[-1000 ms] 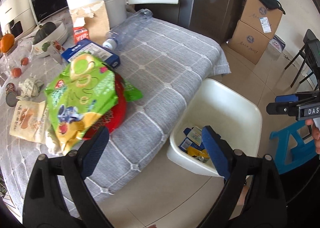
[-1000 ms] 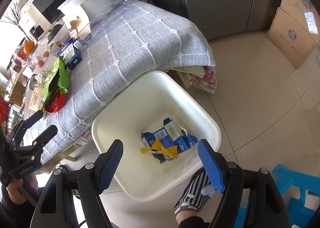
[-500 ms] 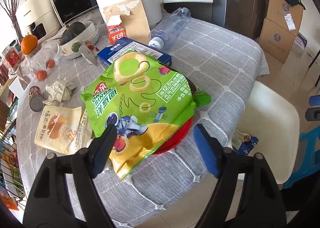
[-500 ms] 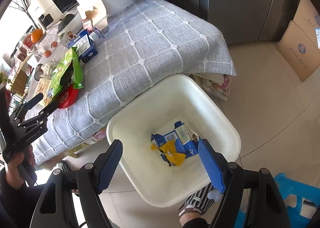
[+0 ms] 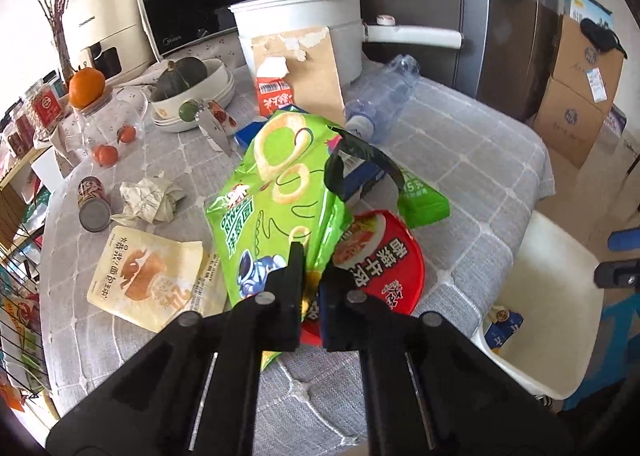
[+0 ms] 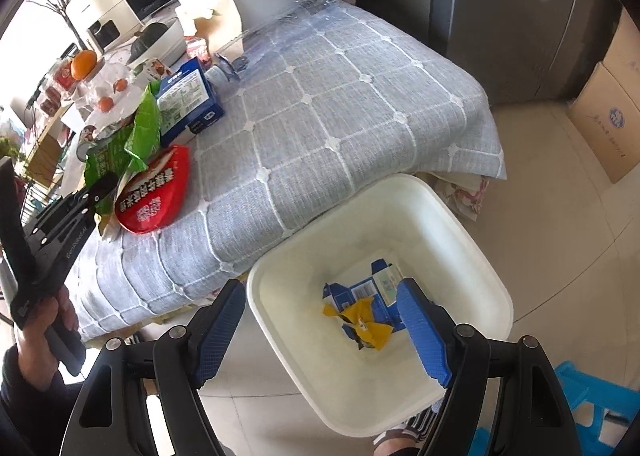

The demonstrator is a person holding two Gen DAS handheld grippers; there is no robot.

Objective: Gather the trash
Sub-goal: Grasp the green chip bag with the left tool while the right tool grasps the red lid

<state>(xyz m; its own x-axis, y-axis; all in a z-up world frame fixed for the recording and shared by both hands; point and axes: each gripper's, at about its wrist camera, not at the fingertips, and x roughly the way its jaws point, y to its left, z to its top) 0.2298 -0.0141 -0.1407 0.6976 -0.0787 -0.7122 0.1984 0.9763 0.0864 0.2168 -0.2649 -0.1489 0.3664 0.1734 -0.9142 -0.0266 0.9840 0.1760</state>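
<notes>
Right wrist view showed the white bin (image 6: 472, 240) on the floor beside the counter (image 6: 340, 104), holding only a flattened blue carton (image 6: 360, 290) and a yellow wrapper (image 6: 370, 330), so the collecting looked barely begun. Most trash was left on the counter: the green snack bag (image 5: 280, 192), the red noodle-cup lid (image 5: 384, 260) under it, a beige pouch (image 5: 144, 280), crumpled paper (image 5: 148, 200), a tipped can (image 5: 94, 204), a clear plastic bottle (image 5: 384, 96) and a blue box (image 6: 188, 96) (whether the milk carton by the pot counts as trash I cannot tell).

The left tool (image 5: 310, 288) had its jaws pressed together on the near edge of the green snack bag, which lay on the counter, not yet carried to the bin. The right tool (image 6: 320, 330) hung over the bin, jaws wide apart, holding nothing.
</notes>
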